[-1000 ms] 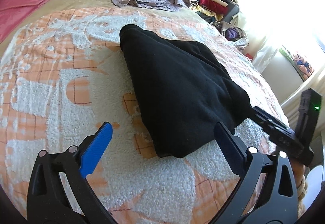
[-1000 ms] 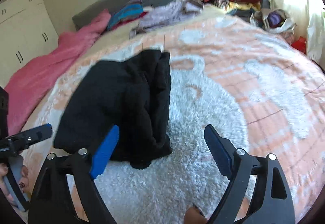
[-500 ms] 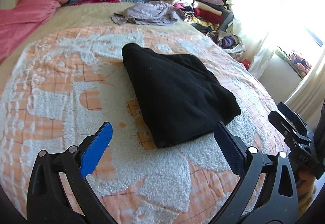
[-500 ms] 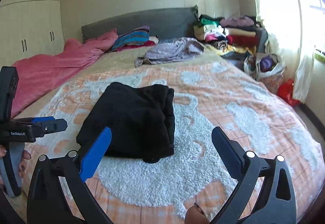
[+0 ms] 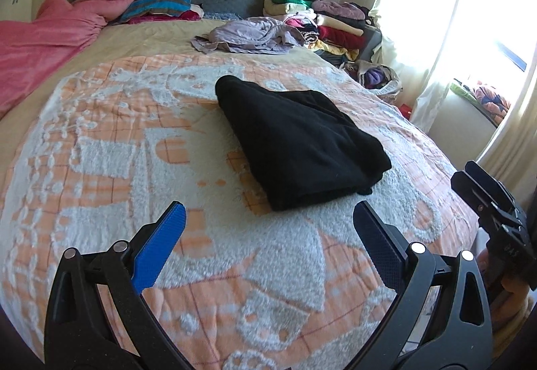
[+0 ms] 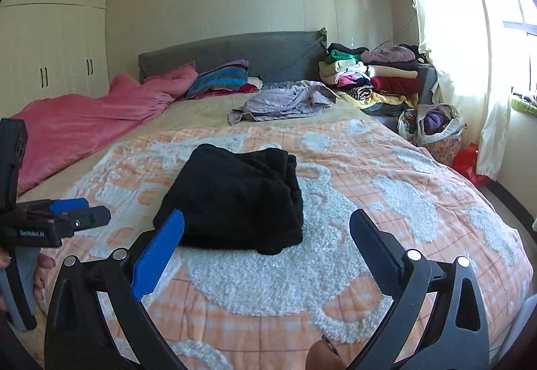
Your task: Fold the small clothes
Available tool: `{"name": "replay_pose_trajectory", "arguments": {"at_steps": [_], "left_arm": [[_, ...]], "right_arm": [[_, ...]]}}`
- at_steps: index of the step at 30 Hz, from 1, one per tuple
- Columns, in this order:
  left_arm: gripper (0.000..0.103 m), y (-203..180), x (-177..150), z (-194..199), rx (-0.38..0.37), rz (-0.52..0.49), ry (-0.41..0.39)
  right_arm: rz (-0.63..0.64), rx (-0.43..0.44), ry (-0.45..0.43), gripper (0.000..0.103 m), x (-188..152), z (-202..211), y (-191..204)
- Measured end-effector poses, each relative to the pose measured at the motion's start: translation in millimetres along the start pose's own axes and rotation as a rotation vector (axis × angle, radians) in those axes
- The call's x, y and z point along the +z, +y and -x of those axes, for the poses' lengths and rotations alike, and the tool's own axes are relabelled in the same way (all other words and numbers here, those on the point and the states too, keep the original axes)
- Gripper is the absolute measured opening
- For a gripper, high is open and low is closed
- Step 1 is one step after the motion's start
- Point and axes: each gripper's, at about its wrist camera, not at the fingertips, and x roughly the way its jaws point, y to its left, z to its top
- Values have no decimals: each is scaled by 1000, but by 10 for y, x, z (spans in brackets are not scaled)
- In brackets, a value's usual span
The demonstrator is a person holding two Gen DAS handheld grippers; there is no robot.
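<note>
A folded black garment (image 5: 298,141) (image 6: 235,198) lies on the orange-and-white bedspread (image 5: 100,155) (image 6: 402,195) in the middle of the bed. My left gripper (image 5: 268,215) is open, held back from the garment's near edge, with nothing between its fingers. My right gripper (image 6: 266,222) is also open and empty, a little short of the garment. The right gripper shows at the right edge of the left wrist view (image 5: 493,202), and the left gripper appears at the left edge of the right wrist view (image 6: 67,219).
A crumpled lilac garment (image 5: 248,37) (image 6: 285,101) lies near the grey headboard (image 6: 235,51). A pink blanket (image 5: 43,41) covers the far left side. Stacked folded clothes (image 6: 372,74) and a basket (image 6: 433,128) stand beside the bed by the curtained window.
Both grippers have drawn back and risen from the black garment, which now lies alone on the bed. The right gripper's fingers have spread a little wider and the views have tipped up towards the headboard.
</note>
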Motion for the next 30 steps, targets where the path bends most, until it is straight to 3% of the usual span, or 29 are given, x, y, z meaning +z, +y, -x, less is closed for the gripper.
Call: {"name": "replay_pose_trajectory", "arguments": {"at_steps": [7,14,30], "left_arm": [[94,176,-244,48,41,26,-14],[94,319,-492,1,61,53,25],[94,367,-574,-15,57,62,34]], "right_arm": [[10,6,-1,98,-201,62,188],[27,0,78,98,-489,-104,372],[-44,-35,180,98,-745,-344,329]]}}
